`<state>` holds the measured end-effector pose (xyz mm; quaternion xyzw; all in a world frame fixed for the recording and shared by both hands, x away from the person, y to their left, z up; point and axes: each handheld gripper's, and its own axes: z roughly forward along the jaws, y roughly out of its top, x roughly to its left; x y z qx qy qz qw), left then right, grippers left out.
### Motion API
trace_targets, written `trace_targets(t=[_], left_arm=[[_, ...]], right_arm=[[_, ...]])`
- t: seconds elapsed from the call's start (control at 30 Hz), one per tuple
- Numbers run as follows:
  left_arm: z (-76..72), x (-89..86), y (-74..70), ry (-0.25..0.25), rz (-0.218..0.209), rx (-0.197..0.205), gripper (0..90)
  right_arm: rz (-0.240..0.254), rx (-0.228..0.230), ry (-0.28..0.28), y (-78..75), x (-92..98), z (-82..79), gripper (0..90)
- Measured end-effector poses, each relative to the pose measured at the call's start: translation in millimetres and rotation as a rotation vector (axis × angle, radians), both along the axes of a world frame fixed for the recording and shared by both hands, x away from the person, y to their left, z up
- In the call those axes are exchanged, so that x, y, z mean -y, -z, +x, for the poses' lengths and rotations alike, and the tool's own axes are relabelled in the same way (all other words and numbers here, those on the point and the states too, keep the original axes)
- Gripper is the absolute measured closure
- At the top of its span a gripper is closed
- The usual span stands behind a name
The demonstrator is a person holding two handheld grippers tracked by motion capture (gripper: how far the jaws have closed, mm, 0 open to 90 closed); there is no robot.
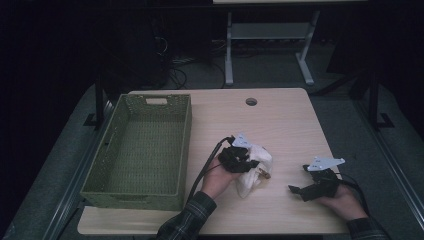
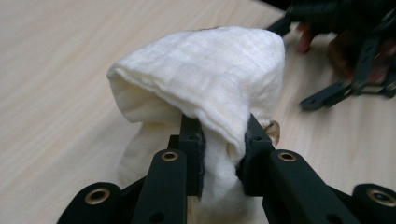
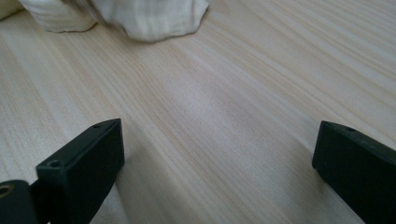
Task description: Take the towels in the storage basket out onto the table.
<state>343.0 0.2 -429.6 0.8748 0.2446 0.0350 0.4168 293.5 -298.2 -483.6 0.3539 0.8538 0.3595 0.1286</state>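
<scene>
- Black two-jaw right gripper (image 1: 296, 190) rests low on the pale wooden table (image 1: 285, 125) near its front right corner, jaws spread wide with bare wood between them.
- Black two-jaw left gripper (image 1: 248, 165) sits to its left, at mid-table, jaws pinching a fold of the soft white bunched cloth (image 2: 210, 74) between the pads.
- That white cloth lies on the table, just right of the basket and well apart from the right gripper; a small brown piece (image 2: 272, 132) peeks out beside it.
- Farther left stands an olive-green woven rectangular basket (image 1: 186, 135), at the table's left edge.
- Beyond, a round hole (image 1: 251, 101) marks the tabletop's far side.
</scene>
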Motion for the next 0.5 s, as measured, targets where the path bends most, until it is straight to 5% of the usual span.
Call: trace_targets(t=[0.2, 0.3, 0.37, 0.5], left_arm=[[-1.6, 18.0, 22.7, 0.033, 0.062, -0.015, 68.7], [-1.8, 19.7, 25.6, 0.036, 0.035, -0.031, 59.6], [-4.0, 15.5, 22.3, 0.043, 0.035, -0.009, 43.6], [-9.6, 1.4, 14.1, 0.022, -0.007, 0.000, 36.7]], right_arm=[[0.001, 0.001, -0.003, 0.0, -0.3, 0.8, 1.8], [0.001, -0.001, -0.002, 0.0, -0.2, 0.4, 1.8], [0.001, 0.000, 0.000, 0.0, -0.2, 0.4, 1.8], [0.000, 0.001, -0.004, 0.0, -0.2, 0.9, 1.8]])
